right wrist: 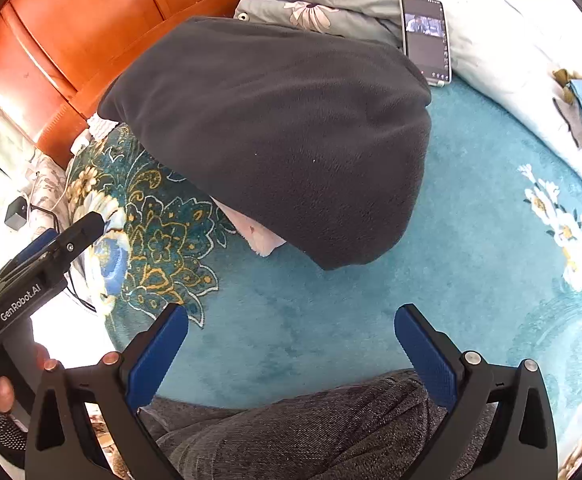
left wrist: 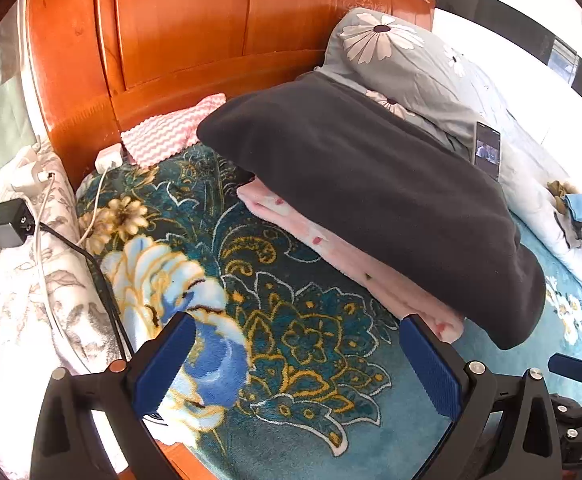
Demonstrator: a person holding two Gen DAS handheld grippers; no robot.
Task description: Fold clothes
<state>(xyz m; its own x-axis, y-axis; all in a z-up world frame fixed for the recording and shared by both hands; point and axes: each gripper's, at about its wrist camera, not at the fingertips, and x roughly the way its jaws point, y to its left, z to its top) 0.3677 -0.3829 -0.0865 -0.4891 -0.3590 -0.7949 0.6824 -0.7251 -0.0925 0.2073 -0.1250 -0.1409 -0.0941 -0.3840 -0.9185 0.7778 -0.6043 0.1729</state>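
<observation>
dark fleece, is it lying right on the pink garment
Touching: in the left wrist view the dark fleece lies directly on the pink garment, covering most of it.

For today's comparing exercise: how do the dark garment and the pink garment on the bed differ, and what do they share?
The dark garment is plain charcoal; the pink garment is pale with small red marks. The dark garment lies on top, fully in view; the pink garment lies beneath, with only an edge and corner showing. Both look like soft fleece, lie flat in one stack on the teal blanket, and neither is held by a gripper.
</observation>
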